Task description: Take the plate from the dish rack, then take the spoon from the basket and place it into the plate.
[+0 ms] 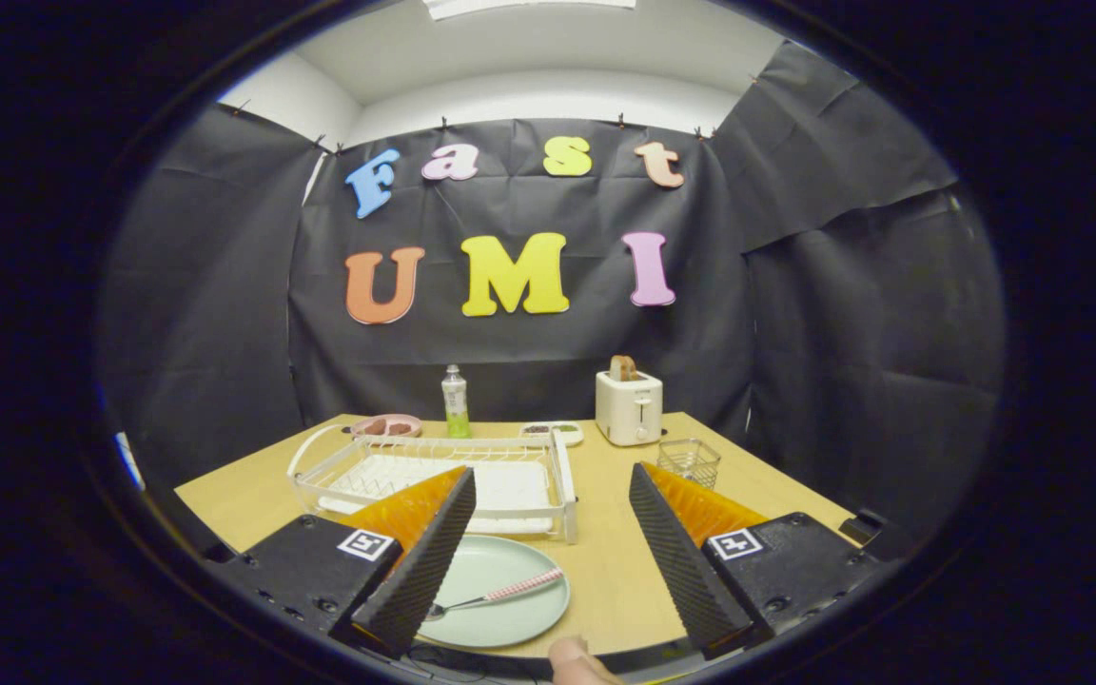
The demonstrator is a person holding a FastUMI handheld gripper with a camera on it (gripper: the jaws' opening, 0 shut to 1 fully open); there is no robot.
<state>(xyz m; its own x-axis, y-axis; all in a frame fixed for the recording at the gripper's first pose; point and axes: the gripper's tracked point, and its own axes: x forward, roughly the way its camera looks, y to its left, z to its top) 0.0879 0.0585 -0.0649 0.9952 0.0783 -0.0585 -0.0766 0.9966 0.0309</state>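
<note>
Holding wide open, the tool (548, 552) grips nothing; its two ribbed fingers (420, 571) stand well apart with bare bench (605, 561) between them. Just beside the left finger, partly hidden under it, the pale green plate (500, 590) lies flat on the bench, and the spoon (500, 595) with its pink handle rests inside it, bowl toward the finger. Judgement: both parts of the task look finished, so the step in hand is the withdrawal. Doing it well means keeping the fingers spread and backing straight up and away, so the left finger does not clip the plate rim or flick the spoon out. Beyond the plate sits the white dish rack (434, 471), now without a plate; beyond the right finger stands the wire basket (689, 460). A fingertip (572, 658) shows close below the tool.
</note>
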